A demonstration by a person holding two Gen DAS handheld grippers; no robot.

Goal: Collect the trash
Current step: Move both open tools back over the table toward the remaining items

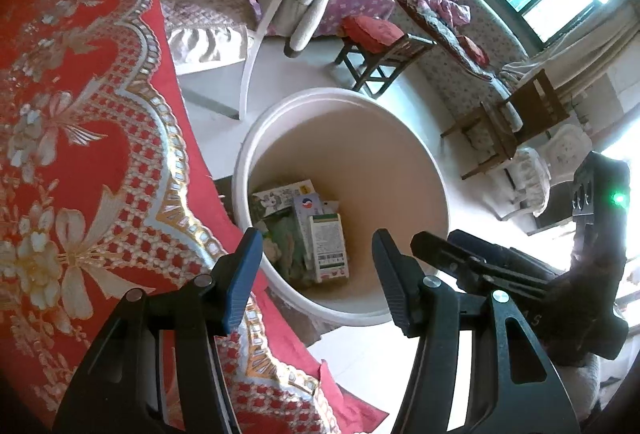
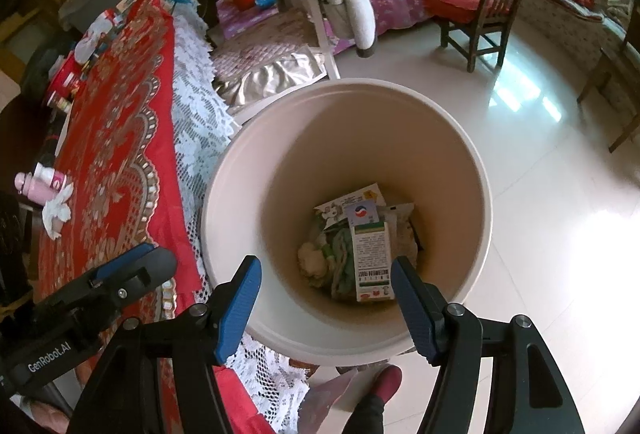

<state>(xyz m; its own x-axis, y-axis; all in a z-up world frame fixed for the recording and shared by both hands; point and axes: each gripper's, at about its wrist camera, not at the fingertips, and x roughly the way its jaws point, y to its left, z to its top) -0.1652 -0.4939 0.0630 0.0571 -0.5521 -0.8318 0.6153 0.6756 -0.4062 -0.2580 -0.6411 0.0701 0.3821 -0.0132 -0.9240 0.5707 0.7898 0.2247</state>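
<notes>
Several wrappers [image 2: 362,246] overlapping, bucket [image 2: 248,170] floor hidden

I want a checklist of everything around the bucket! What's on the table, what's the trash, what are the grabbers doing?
Surface: table with a red gold-patterned cloth and white lace edge, beside the bucket.
Job's things: cream bucket stands on the floor; inside lie a green-and-white carton, printed wrappers and a crumpled tissue.
Clutter: pink bottle and a crumpled tissue on the table; small items at the far end, too small to tell.
Grippers: left gripper and right gripper are over the bucket, both open, nothing between the fingers.
Cables: nothing seen.
Surroundings: glossy tiled floor, wooden stool with red cushion, bed, window, a person's red shoe.
</notes>
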